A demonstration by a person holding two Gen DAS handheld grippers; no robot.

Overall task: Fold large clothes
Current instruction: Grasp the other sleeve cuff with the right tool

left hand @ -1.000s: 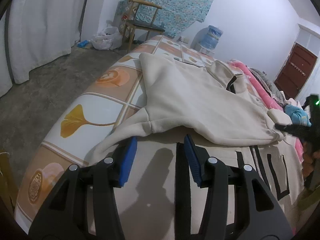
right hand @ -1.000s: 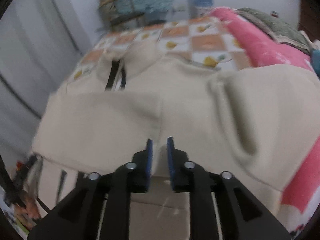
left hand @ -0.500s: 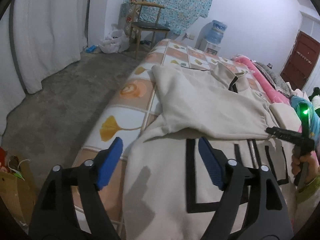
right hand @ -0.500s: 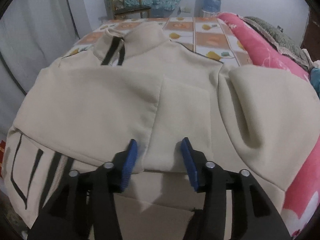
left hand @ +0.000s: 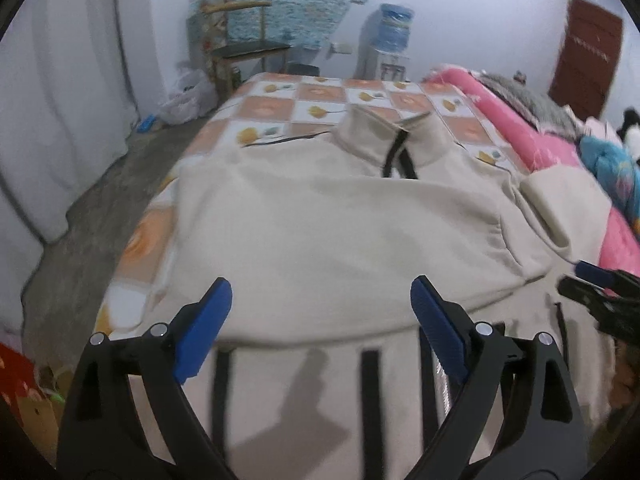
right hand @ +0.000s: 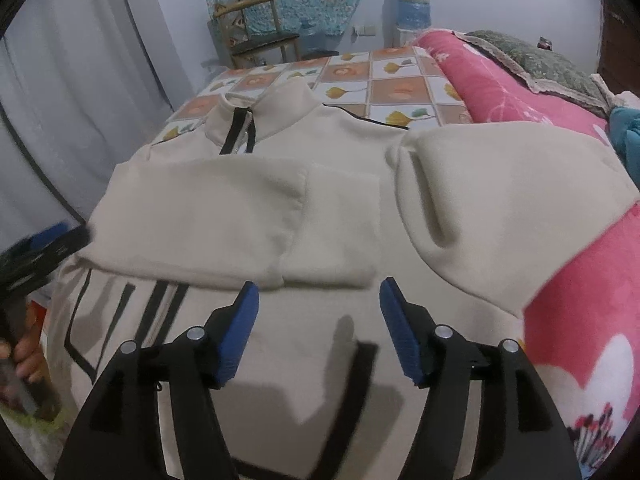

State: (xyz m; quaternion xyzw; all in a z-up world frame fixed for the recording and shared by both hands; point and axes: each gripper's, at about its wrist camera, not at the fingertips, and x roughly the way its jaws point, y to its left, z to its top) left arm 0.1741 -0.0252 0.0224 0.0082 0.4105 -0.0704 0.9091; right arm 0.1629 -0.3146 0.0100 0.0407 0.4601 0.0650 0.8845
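Note:
A large cream zip-up sweatshirt (left hand: 320,232) with black stripes lies on the bed, also in the right wrist view (right hand: 248,208). One sleeve (right hand: 224,220) is folded across the chest; the other sleeve (right hand: 500,200) lies bunched at the right against the pink blanket. My left gripper (left hand: 322,300) is open and empty, above the lower front of the garment. My right gripper (right hand: 318,300) is open and empty, just below the folded sleeve's cuff (right hand: 332,252). Each gripper shows at the edge of the other's view: the right one (left hand: 596,284), the left one (right hand: 44,248).
The bed has an orange-and-white checked sheet (right hand: 360,76). A pink blanket (right hand: 580,280) runs along the right side. A wooden chair (left hand: 240,52), a water dispenser (left hand: 394,48) and a plastic bag (left hand: 184,100) stand by the far wall. White curtains (left hand: 60,100) hang at left.
Both grippers have opened wide and let go of the sleeve, which now lies flat across the chest. Both have drawn back toward the garment's hem, and the left view has swung toward the collar.

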